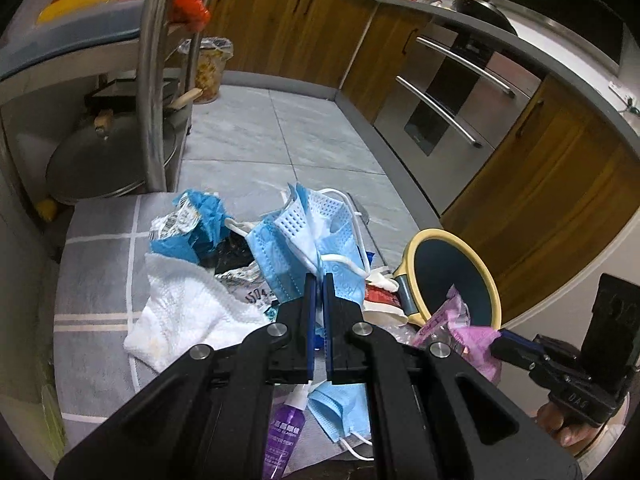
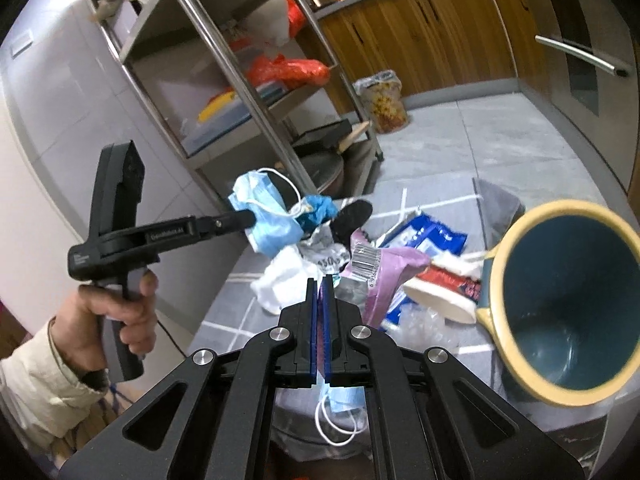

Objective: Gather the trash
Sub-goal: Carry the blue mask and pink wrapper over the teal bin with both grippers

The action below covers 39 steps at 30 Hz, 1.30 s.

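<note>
My left gripper is shut on a bunch of blue face masks and holds them above a trash pile on a grey mat. The right wrist view shows this gripper from the side, with the masks dangling from it. My right gripper is shut on a purple wrapper with a barcode, close to the mouth of a tipped blue bin with a yellow rim. From the left wrist view, the right gripper and its wrapper sit just in front of the bin.
On the mat lie a white paper towel, a blue wipes pack, a red-and-white cup, a purple bottle and another mask. A metal shelf rack stands behind. Wooden cabinets and an oven line the far side.
</note>
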{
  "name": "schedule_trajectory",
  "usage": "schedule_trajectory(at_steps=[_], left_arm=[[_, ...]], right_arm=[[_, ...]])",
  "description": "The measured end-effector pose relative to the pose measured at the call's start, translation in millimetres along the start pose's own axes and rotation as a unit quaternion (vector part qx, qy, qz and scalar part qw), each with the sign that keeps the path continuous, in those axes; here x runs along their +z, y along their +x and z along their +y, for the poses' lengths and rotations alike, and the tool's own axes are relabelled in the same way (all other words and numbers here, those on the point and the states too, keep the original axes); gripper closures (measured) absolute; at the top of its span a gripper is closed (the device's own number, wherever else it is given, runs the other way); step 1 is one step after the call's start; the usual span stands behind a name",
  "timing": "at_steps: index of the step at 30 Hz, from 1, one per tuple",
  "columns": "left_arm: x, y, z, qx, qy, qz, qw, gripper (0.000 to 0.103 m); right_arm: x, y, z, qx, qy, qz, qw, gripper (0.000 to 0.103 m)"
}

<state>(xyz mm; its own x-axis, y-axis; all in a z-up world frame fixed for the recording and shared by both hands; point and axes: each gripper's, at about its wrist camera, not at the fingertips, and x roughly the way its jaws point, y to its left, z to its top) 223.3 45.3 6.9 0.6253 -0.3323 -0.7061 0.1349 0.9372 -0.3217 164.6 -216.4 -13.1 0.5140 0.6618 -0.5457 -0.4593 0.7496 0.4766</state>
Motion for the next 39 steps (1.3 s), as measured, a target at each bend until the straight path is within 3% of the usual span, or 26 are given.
schedule_trajectory(at_steps=[10, 20, 30, 39], left_arm=[[8, 2, -36, -0.009, 0.043, -0.006, 0.9990, 0.100], [11, 23, -91, -0.027, 0.094, 0.007, 0.9951, 0.100], [-4, 76, -161, -0.044, 0.162, 0.053, 0.9844, 0.100], [-32, 129, -199, -0.053, 0.204, 0.108, 0.9715, 0.100]], right_arm=[[11, -32, -21, -0.030, 0.017, -0.042, 0.999, 0.100], [6, -65, -61, -0.092, 0.043, -0.070, 0.992, 0.100], [-5, -74, -107, -0.137, 0.094, -0.066, 0.984, 0.100], [-19, -63, -139, -0.161, 0.139, -0.040, 0.976, 0.100]])
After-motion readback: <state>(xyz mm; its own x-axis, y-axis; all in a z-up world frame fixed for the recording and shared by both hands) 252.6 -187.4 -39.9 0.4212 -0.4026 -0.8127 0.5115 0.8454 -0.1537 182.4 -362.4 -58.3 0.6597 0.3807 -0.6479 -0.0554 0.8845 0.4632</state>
